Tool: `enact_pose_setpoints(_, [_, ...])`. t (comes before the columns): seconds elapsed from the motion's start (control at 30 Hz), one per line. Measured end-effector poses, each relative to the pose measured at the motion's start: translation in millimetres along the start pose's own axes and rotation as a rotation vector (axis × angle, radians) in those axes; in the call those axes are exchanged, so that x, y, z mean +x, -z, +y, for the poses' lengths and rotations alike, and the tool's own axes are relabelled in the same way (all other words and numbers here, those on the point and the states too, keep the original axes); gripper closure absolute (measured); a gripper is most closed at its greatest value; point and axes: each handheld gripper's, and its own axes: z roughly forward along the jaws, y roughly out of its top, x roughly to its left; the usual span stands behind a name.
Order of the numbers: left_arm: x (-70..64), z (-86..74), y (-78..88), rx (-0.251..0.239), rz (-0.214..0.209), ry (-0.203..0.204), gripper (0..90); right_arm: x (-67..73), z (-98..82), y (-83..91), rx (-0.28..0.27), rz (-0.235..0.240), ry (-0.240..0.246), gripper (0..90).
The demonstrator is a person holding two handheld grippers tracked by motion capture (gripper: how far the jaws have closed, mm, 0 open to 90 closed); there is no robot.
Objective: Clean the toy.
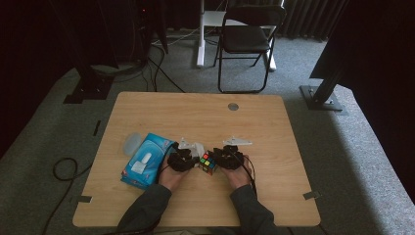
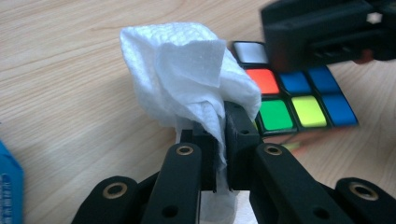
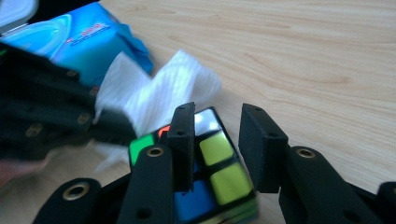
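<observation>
A colour cube lies on the wooden table between my two grippers. My left gripper is shut on a crumpled white tissue, pinched between its pads. The tissue rests against the cube's left side, and one black jaw of the right gripper lies over the cube's far edge. My right gripper stands open just over the cube. Yellow squares show through the gap between its jaws, and the cube reaches past its left jaw. The tissue lies beyond it.
A blue tissue pack lies left of the left hand, with a round clear lid beside it. A small grey disc is set in the table's far side. A folding chair stands beyond the table.
</observation>
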Motion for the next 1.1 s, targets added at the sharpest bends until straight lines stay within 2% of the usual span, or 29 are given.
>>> enact_pose_setpoints(0.13, [-0.6,-1.7,-0.8,-0.001,-0.005,0.004,85.0,0.4,1.9,0.7,0.011,-0.033,0.003,59.4])
enact_pose_setpoints(0.27, [0.5,-2.2,-0.3,-0.003,0.000,0.011,84.8,-0.1,1.3,9.2,0.004,-0.053,-0.007,58.3])
enact_pose_setpoints(0.37, [0.7,-1.4,0.9,-0.008,0.004,0.011,84.8,-4.0,1.0,17.1,-0.005,-0.058,-0.036,59.0])
enact_pose_setpoints(0.6, [0.3,2.7,4.8,-0.035,-0.003,0.010,84.9,-7.3,-3.3,16.4,0.037,-0.052,-0.074,62.1])
enact_pose_setpoints(0.8, [1.6,6.3,6.9,-0.041,-0.002,0.010,84.9,-11.1,-2.4,12.9,0.023,-0.032,-0.089,65.7])
enact_pose_setpoints(1.1, [-1.8,7.6,7.9,-0.053,-0.012,0.008,85.2,-10.2,-1.3,9.6,0.011,-0.039,-0.080,67.9])
